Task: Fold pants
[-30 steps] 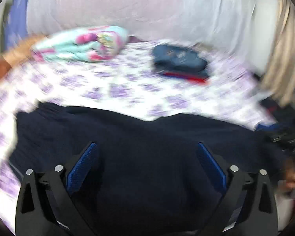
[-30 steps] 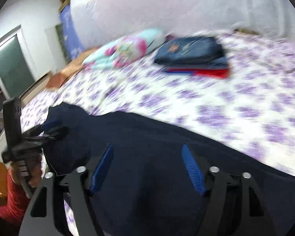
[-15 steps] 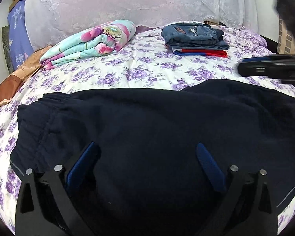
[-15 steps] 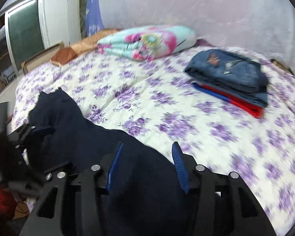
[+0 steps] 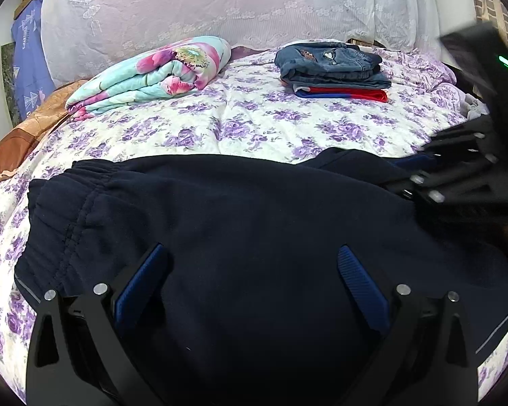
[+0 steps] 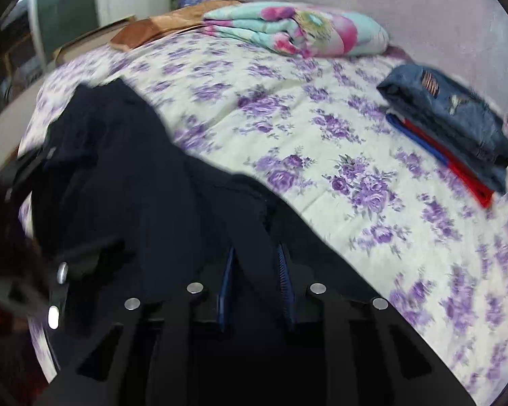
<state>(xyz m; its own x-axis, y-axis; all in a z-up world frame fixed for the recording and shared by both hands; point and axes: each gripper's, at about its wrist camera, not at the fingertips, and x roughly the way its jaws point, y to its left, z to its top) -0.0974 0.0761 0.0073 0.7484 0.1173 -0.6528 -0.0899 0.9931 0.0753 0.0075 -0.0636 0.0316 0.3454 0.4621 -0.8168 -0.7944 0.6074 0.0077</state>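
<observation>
Dark navy pants (image 5: 240,223) lie across the near part of the flowered bed, elastic waistband at the left. My left gripper (image 5: 250,270) is open just above the pants' middle, holding nothing. My right gripper (image 6: 254,264) is shut on a raised fold of the pants (image 6: 145,182) near their far edge. It also shows at the right edge of the left wrist view (image 5: 457,182), where it is blurred.
A folded floral blanket (image 5: 152,74) lies at the back left of the bed. A stack of folded jeans on red and blue clothes (image 5: 335,71) lies at the back right. The bedsheet (image 5: 254,121) is bare between them. A window (image 6: 64,13) is at the far left.
My right gripper has closed from open onto a fold of the pants and swung left. My left gripper stays open over the pants.
</observation>
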